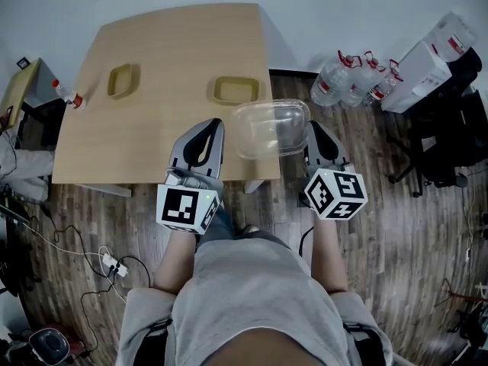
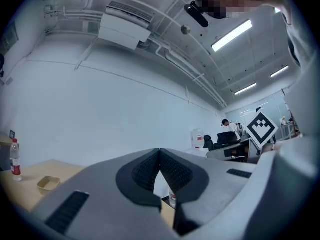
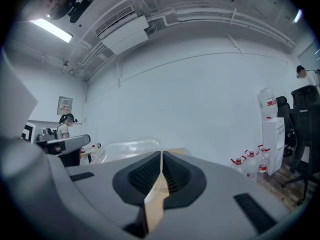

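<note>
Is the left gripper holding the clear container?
No, the left gripper is shut on nothing; the clear container is pinched at its rim by the right gripper.

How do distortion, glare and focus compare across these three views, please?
Head view: fisheye bows the table edges; light even, the clear container showing soft highlights. Left gripper view: dark round vignette, ceiling light strips blown out. Right gripper view: same vignette, a ceiling light glaring top left.
</note>
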Motion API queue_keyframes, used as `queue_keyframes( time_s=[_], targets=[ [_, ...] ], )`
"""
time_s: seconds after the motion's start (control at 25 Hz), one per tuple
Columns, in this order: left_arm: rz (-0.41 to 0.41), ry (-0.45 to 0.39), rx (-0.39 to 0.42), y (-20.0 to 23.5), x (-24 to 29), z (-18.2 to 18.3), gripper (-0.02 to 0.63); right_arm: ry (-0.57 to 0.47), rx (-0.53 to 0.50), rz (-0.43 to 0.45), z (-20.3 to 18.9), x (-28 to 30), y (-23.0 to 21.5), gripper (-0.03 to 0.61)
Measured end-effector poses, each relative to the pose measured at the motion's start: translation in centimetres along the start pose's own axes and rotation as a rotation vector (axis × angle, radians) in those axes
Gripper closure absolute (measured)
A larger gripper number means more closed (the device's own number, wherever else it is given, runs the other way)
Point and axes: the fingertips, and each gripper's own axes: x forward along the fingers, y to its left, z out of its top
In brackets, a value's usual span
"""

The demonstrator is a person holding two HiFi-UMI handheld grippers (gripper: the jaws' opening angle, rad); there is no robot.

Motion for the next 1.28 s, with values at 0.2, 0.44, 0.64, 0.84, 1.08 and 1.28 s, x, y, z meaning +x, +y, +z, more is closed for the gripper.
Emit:
queue_keyframes(
  time_s=[0.2, 0.44, 0.64, 0.84, 1.08, 1.28],
  targets=[
    [-0.002, -0.004, 0.008, -1.1, 0.0, 0.2, 0.598, -0.021, -0.012, 0.004, 0.5, -1.0, -0.4, 0.557],
    [-0.015, -0.006, 0.019, -2.1, 0.5, 0.4, 0.598, -0.050, -0.029, 0.004, 0.9, -1.8, -0.8, 0.557],
    [-0.027, -0.006, 0.023, -2.8, 1.0, 0.4, 0.598, -0.075, -0.053, -0.006, 1.6, -2.4, -1.4, 0.557],
    [-0.032, -0.004, 0.032, -3.2, 1.1, 0.6, 0.598, -0.106, -0.056, -0.015, 2.1, -3.1, -1.8, 0.557],
    [-0.031, -0.003, 0.043, -3.5, 0.9, 0.8, 0.598, -0.129, -0.067, -0.018, 2.4, -3.6, -1.8, 0.557],
    [-0.030, -0.004, 0.047, -3.9, 0.6, 0.9, 0.598, -0.138, -0.074, -0.016, 2.4, -4.2, -1.7, 0.557]
  ],
)
